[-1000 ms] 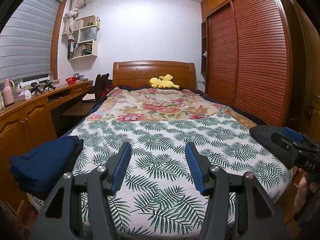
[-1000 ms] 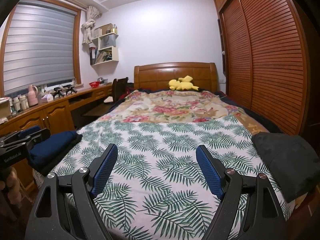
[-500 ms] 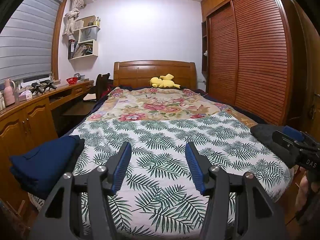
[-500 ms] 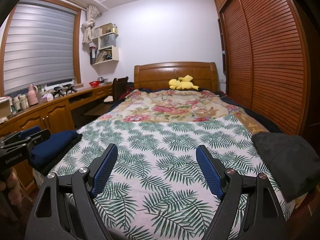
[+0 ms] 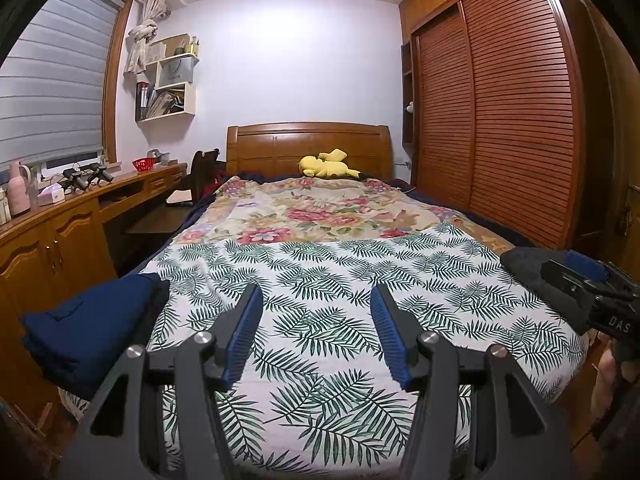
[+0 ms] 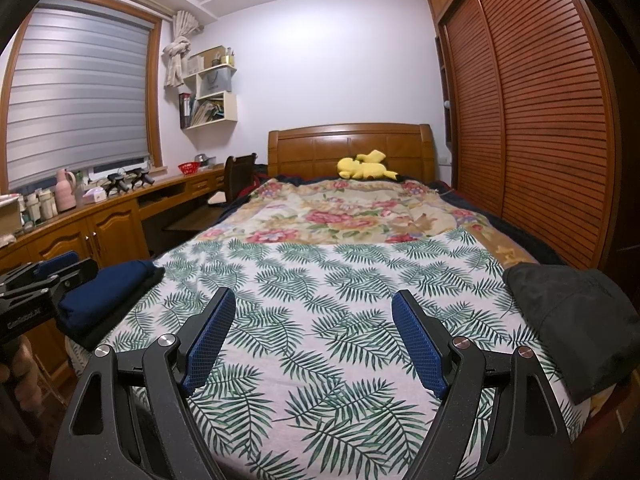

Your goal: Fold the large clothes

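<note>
Hardly anything has changed over the last second: both cameras show the same foot-of-bed view, perhaps drawn back a touch, so I judge no fold is under way. The left gripper (image 5: 316, 330) hangs released above the palm-leaf sheet (image 5: 340, 280), its blue pads spread and nothing between them; the right gripper (image 6: 312, 340) is likewise spread wide and empty over the same sheet. The clothes sit at the two near corners of the bed: a navy folded garment (image 5: 88, 332) on the left corner, resting on something darker, and a dark grey garment (image 6: 572, 320) bunched on the right corner, looser in shape. That suggests one piece is finished and the grey one is the next to be spread out, though neither tong touches either. As for containers, the wall shelf boxes (image 5: 168, 80) hold binders, papers and a grey bag, and a small red basket (image 5: 144, 165) stands on the long wooden counter (image 5: 80, 208); its contents are too small to tell. A yellow plush toy (image 5: 326, 164) lies against the headboard (image 5: 308, 142), well apart from the work.
</note>
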Action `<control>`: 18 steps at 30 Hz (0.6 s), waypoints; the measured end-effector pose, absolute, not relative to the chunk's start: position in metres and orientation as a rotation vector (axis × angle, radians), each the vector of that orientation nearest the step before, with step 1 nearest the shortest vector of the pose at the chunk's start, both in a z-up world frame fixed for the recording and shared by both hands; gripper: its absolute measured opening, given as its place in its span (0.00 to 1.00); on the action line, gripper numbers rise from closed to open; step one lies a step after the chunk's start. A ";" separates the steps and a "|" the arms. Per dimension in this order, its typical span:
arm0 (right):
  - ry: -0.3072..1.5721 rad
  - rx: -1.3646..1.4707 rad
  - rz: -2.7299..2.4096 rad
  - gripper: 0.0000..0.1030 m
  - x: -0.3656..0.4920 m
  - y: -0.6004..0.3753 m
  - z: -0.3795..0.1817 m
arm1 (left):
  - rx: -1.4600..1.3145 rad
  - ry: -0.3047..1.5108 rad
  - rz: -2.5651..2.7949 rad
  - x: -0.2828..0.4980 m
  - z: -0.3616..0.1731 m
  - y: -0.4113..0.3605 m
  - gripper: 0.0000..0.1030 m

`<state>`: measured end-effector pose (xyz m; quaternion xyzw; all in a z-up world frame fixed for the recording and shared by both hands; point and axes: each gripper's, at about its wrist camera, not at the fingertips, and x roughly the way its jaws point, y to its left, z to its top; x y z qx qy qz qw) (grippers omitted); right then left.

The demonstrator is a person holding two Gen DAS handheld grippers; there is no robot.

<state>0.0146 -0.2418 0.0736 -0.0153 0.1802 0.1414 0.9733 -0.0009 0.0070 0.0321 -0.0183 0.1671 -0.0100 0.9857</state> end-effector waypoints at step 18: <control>0.363 -0.028 0.284 0.80 0.013 -0.242 0.073 | -0.032 0.332 -0.019 -0.004 0.035 0.007 0.54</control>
